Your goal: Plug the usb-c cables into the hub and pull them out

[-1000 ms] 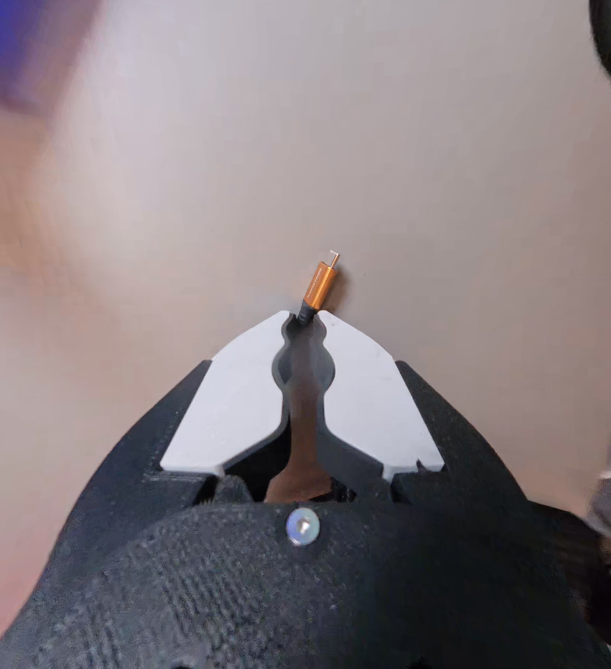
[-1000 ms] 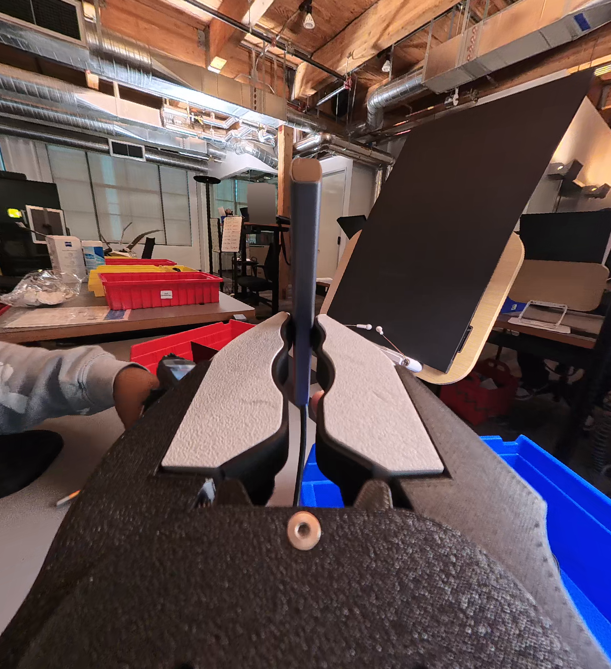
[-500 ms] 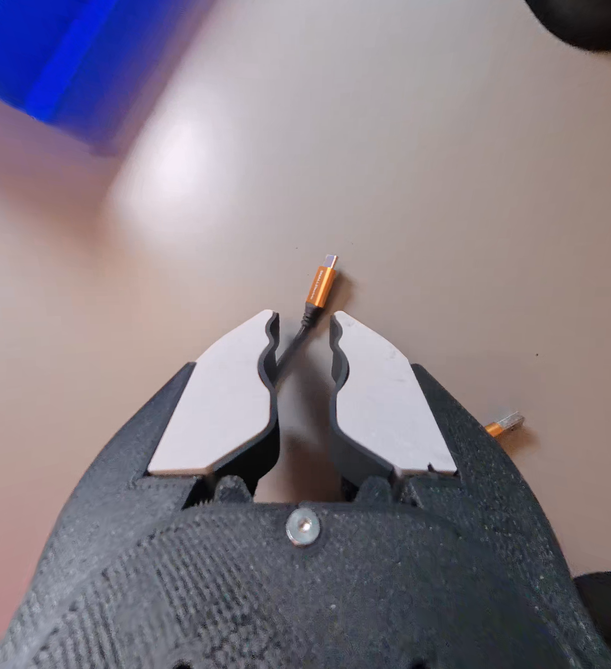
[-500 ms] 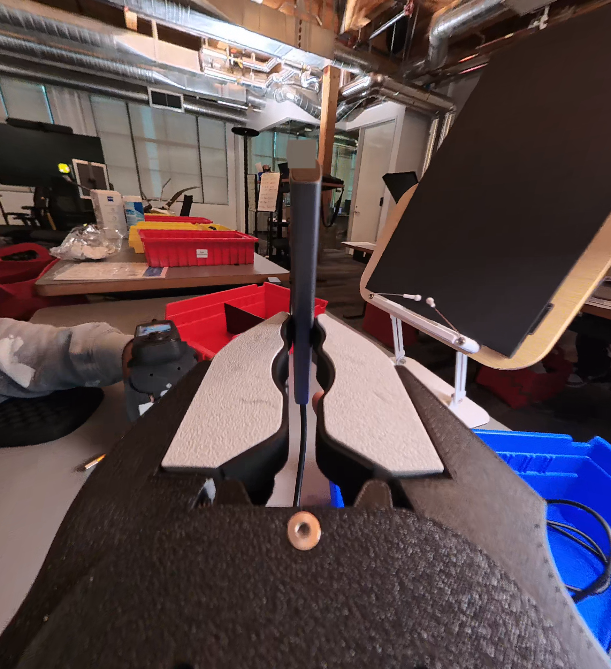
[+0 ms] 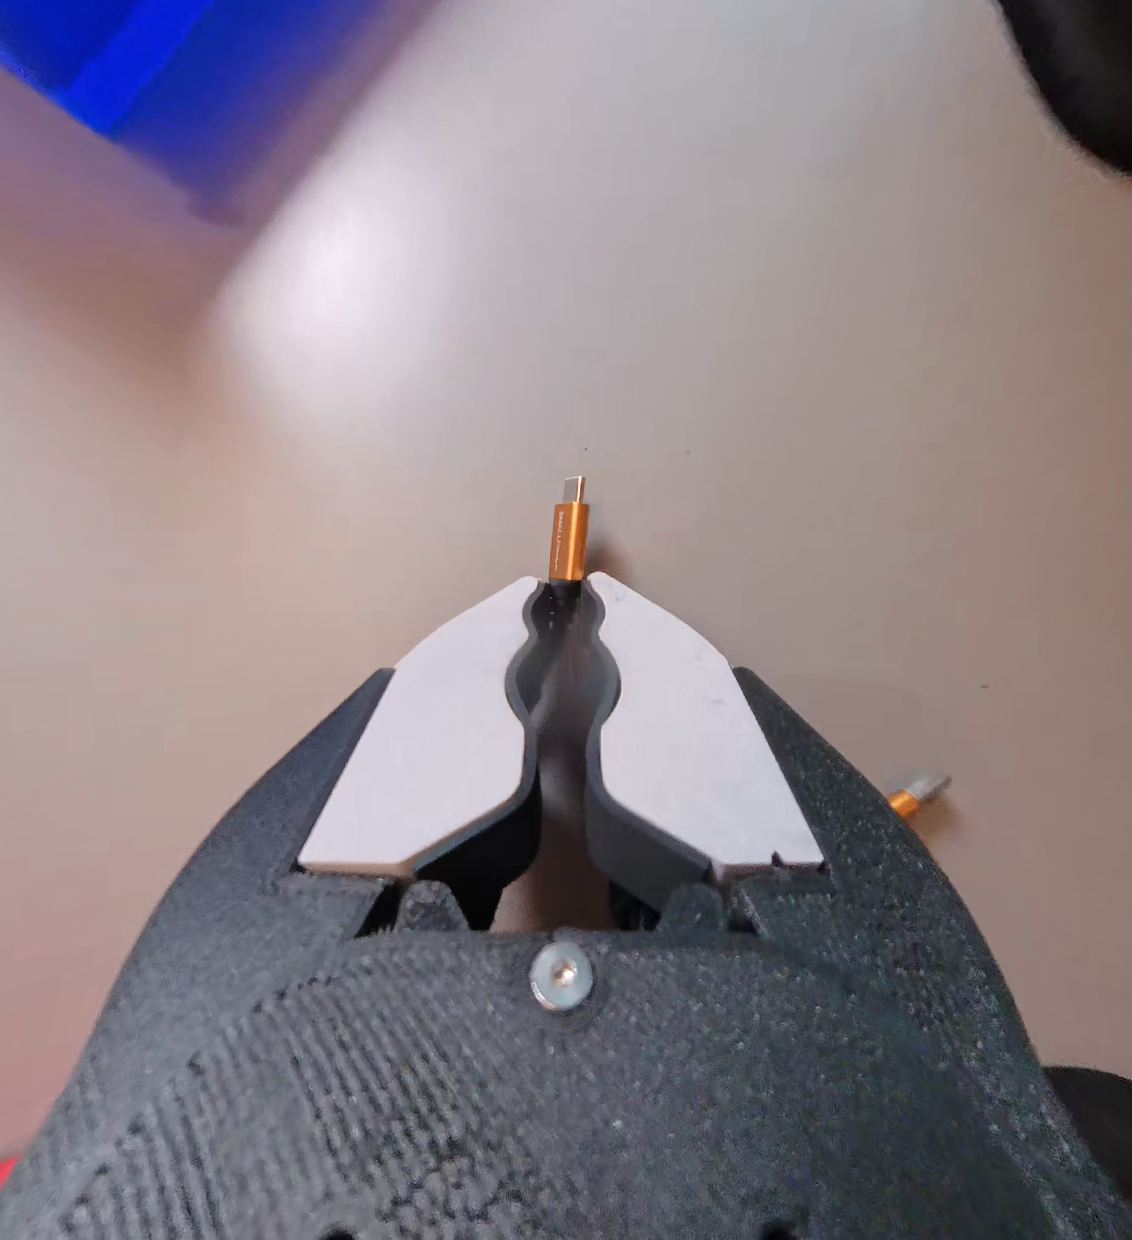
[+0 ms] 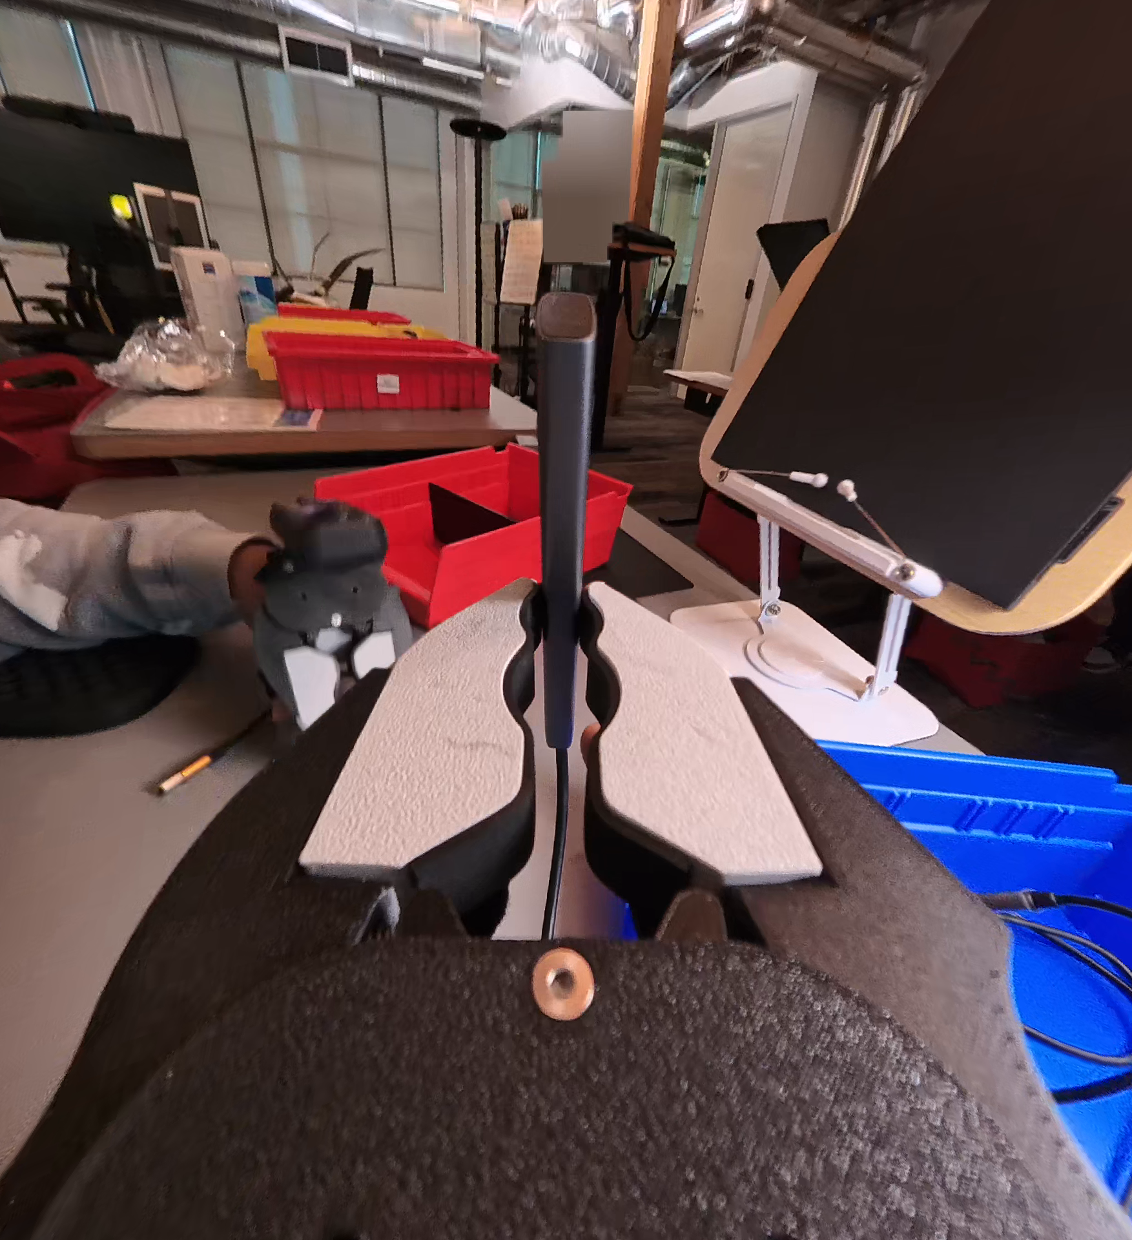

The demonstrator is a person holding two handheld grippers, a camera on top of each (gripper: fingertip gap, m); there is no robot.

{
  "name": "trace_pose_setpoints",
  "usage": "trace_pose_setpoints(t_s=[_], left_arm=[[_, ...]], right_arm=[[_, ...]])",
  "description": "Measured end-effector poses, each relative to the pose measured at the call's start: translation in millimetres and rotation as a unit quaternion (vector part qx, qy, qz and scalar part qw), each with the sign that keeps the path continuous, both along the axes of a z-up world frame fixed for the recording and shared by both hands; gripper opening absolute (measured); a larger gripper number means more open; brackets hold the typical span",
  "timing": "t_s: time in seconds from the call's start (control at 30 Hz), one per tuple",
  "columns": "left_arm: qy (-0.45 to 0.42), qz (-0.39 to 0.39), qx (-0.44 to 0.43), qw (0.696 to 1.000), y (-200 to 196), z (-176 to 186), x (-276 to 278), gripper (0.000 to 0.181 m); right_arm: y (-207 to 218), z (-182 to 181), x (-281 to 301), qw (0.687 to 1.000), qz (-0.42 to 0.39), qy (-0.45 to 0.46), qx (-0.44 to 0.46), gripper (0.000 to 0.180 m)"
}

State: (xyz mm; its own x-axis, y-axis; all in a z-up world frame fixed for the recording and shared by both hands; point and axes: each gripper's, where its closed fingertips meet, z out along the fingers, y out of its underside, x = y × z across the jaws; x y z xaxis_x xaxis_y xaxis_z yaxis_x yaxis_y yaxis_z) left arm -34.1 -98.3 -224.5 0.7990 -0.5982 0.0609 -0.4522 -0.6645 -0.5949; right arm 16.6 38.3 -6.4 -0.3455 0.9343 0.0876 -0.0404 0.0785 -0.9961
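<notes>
A blue bin [image 6: 992, 832] sits at four o'clock with black cords [image 6: 1086, 993] coiled inside. A red bin [image 6: 482, 523] with a black divider lies at eleven o'clock on the beige table [image 6: 46, 872]. At two o'clock a dark board [image 6: 992, 322] tilts on a white stand [image 6: 811, 678]. A black pad [image 6: 53, 684] lies at nine o'clock.

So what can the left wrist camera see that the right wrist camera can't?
Only the left wrist view shows the left gripper shut on the orange usb-c plug, metal tip pointing forward above the table, plus a second orange plug lying at the right.

Only the right wrist view shows the right gripper shut on the dark hub, held upright, a red bin and a tilted black panel on a white stand.

Both show the table and the blue bin.
</notes>
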Motion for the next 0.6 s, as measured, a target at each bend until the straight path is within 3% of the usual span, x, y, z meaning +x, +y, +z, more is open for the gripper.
trace_pose_setpoints(t_s=[0.17,0.33,0.47,0.6], left_arm=[[-0.091,0.033,0.04,0.995,-5,76,0,0.009],[-0.175,-0.007,0.05,0.983,-17,151,21,0.009],[-0.231,-0.043,0.021,0.972,-8,162,40,0.009],[-0.279,-0.067,-0.043,0.957,2,137,58,0.009]], right_arm=[[-17,-26,-2,0.996,0.046,-0.059,0.039,0.01],[-53,-55,5,0.978,0.14,-0.14,0.058,0.01],[-84,-79,23,0.946,0.225,-0.219,0.077,0.009],[-100,-102,35,0.913,0.27,-0.293,0.085,0.009]])
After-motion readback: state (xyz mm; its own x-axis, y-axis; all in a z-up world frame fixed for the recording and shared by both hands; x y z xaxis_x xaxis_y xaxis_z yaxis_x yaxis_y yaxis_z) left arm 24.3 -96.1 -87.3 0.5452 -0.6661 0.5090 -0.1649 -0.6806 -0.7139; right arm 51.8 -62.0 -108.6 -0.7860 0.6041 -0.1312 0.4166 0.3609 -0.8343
